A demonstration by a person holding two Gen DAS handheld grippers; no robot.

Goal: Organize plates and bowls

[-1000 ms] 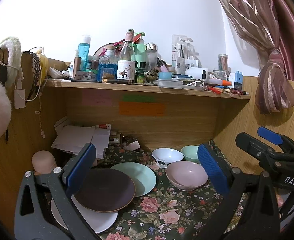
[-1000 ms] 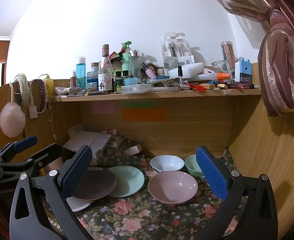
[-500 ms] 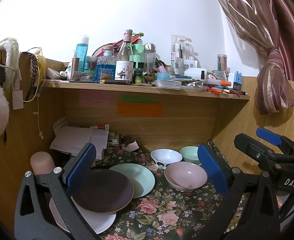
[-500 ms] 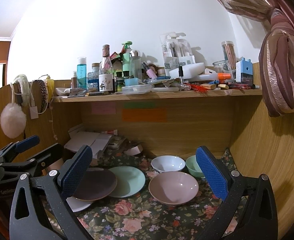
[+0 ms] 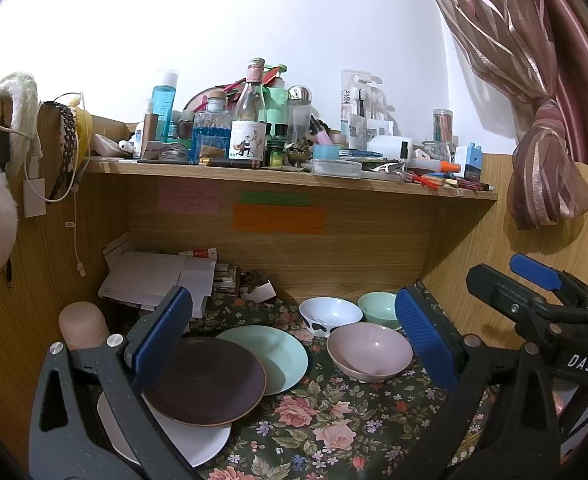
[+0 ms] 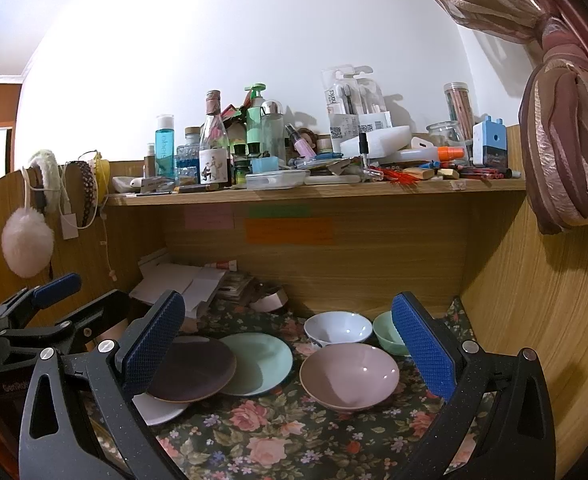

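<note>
— While I am holding both claws low over the front edge of the desk (image 6: 278, 440), where are they pointing?

— Toward the back wall. My left gripper (image 5: 294, 336) is hanging with its jaws wide apart, gripping nothing; my right gripper (image 6: 290, 344) is doing the same just beside it.

— Where are the dishes lying?

— At the left side, a brown plate (image 5: 210, 380) is resting on a white plate (image 5: 198, 444) and overlapping a green plate (image 5: 274, 352), just past my left finger. A pink bowl (image 6: 350, 376) is sitting between the right claw's fingers; a white bowl (image 6: 336, 328) and a green bowl (image 6: 388, 334) are standing behind it.

— What is crowding around?

— Papers (image 5: 154, 276) are piling in the back left corner, and bottles are filling the shelf (image 5: 294, 178) above.
</note>
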